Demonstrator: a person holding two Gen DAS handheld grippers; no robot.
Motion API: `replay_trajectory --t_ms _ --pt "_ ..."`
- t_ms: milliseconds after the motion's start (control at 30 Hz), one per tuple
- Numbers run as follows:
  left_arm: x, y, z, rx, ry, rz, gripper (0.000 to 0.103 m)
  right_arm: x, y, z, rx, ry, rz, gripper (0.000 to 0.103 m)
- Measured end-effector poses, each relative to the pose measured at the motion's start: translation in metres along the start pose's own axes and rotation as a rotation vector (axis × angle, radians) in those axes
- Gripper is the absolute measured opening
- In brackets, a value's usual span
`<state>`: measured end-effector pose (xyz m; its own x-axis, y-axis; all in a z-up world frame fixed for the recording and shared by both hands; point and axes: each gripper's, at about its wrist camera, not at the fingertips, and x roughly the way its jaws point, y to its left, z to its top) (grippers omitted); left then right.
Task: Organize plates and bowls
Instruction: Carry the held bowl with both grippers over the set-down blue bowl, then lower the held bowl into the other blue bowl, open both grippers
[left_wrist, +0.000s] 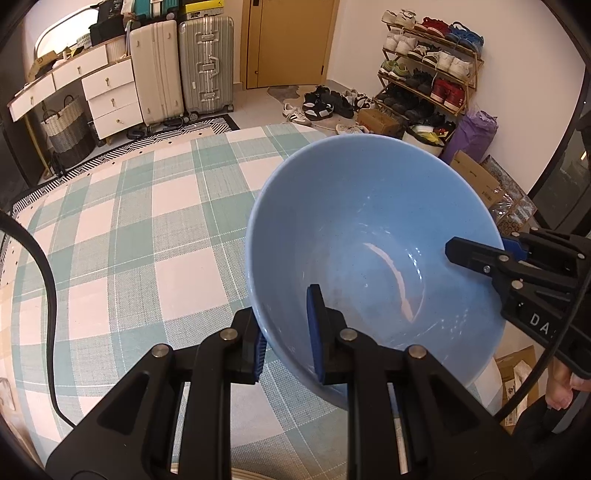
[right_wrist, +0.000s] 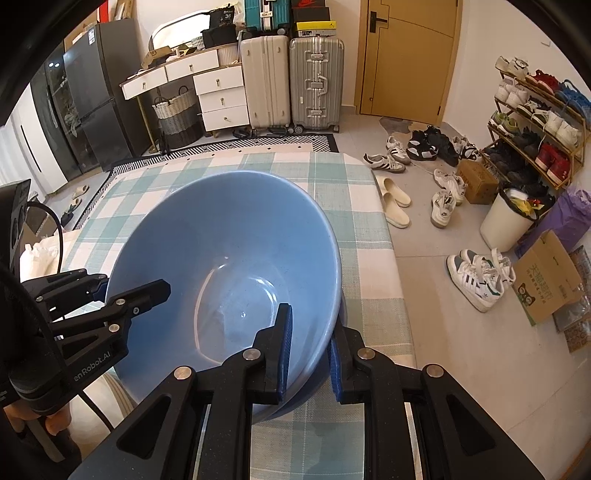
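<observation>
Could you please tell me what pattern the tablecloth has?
Teal-and-white woven checked tablecloth, clearest in the left wrist view.

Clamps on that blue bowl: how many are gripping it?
2. The left gripper pinches one side of the blue bowl at its rim, one finger inside and one outside. The right gripper pinches the opposite side the same way. No other clamps show.

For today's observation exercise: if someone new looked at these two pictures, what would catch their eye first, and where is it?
First, the large glossy light-blue ceramic bowl, held over the green-and-white checked tablecloth. The black left gripper with blue pads and the matching right gripper each clamp its rim on opposite sides. Behind stand two tall hard-shell suitcases by the wall and a crowded shoe rack at right.
</observation>
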<state>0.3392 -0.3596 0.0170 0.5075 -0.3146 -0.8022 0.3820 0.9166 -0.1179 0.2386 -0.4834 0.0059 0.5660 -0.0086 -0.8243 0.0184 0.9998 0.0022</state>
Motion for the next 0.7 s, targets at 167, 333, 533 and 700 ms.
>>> replay_trajectory --t_ms 167,333,533,700 --pt "0.009 0.002 -0.003 0.01 0.01 0.002 0.016 0.004 0.001 -0.004 0.001 0.017 -0.002 0.018" --pt "0.013 0.003 -0.004 0.016 0.011 0.007 0.016 0.015 0.0 -0.01 0.008 0.037 0.005 0.018" --pt "0.016 0.006 -0.005 0.011 0.012 0.005 0.016 0.021 -0.002 -0.012 0.016 0.041 0.022 0.02" --pt "0.015 0.008 -0.005 0.004 0.016 -0.003 0.02 0.024 -0.008 -0.014 0.027 0.046 0.012 0.029"
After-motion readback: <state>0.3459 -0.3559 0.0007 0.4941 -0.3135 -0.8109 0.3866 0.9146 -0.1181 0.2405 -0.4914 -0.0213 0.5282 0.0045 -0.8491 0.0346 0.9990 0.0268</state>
